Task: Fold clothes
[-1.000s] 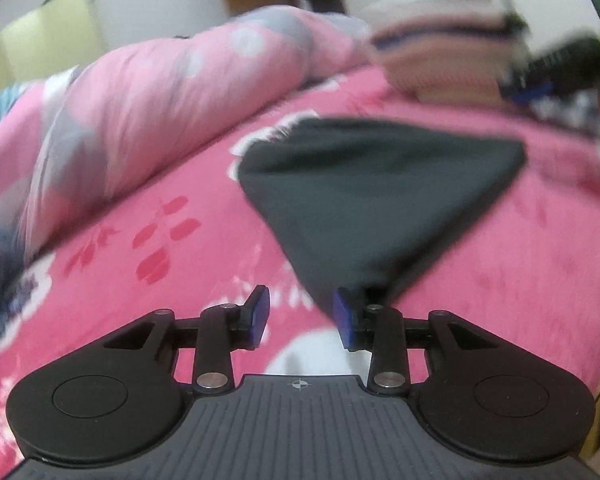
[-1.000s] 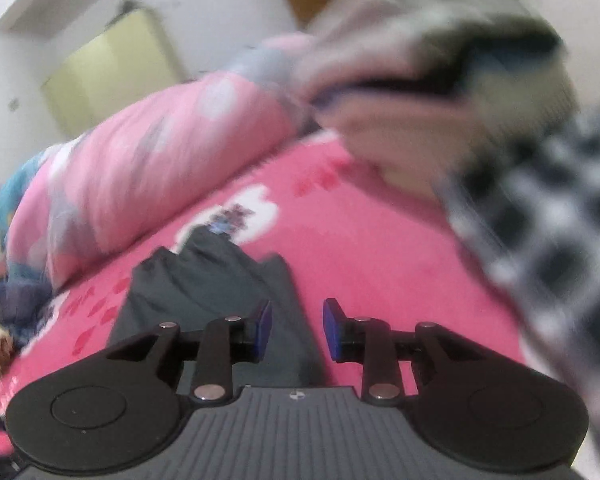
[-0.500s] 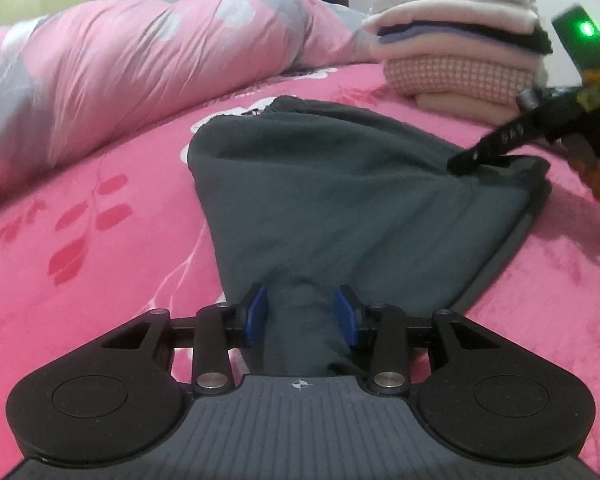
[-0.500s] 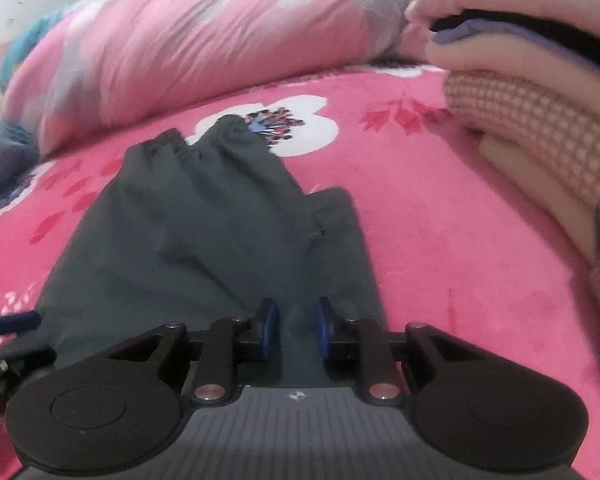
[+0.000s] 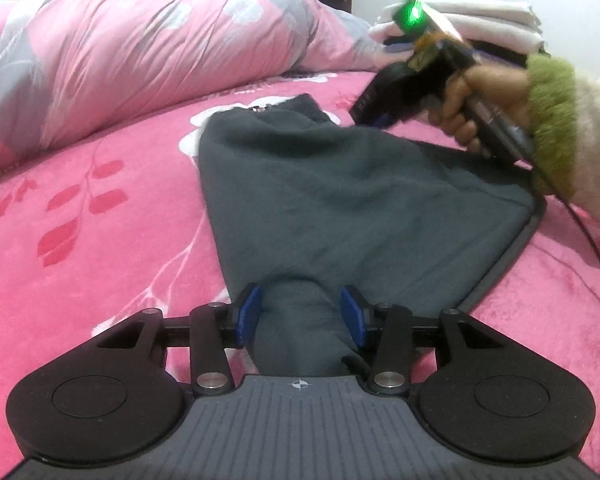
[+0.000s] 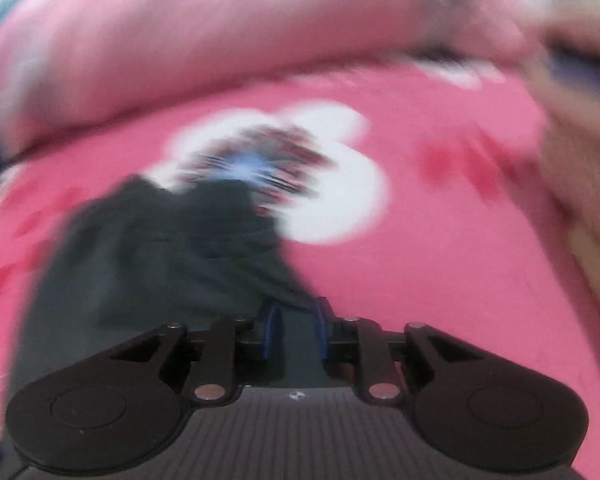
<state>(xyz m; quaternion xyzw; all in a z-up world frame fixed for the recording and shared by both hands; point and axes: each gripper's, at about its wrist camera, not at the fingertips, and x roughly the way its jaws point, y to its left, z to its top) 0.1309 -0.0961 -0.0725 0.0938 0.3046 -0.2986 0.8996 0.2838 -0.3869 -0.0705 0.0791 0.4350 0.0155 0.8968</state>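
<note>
From my left tongs the jaws are about half spread and opening, with a bunched ridge of the dark grey garment sitting between the blue pads. The pads sit just beside the fabric on each side, not squeezing it as far as I can see. Past the tips the garment fans out flat across the pink sheet, wider toward the right. Further out on the right I see my other hand in a green cuff gripping the right tool above the cloth's far edge. Beyond that there's a pink duvet rolled up on the left and a stack of folded stuff behind the hand.

My right tongs view is badly smeared. Jaws are narrow and closing, grey fabric runs between the pads, but I can't tell if they're pinching it yet. Ahead of the tips the garment spreads left, then a white flower print on the sheet, then the duvet.
</note>
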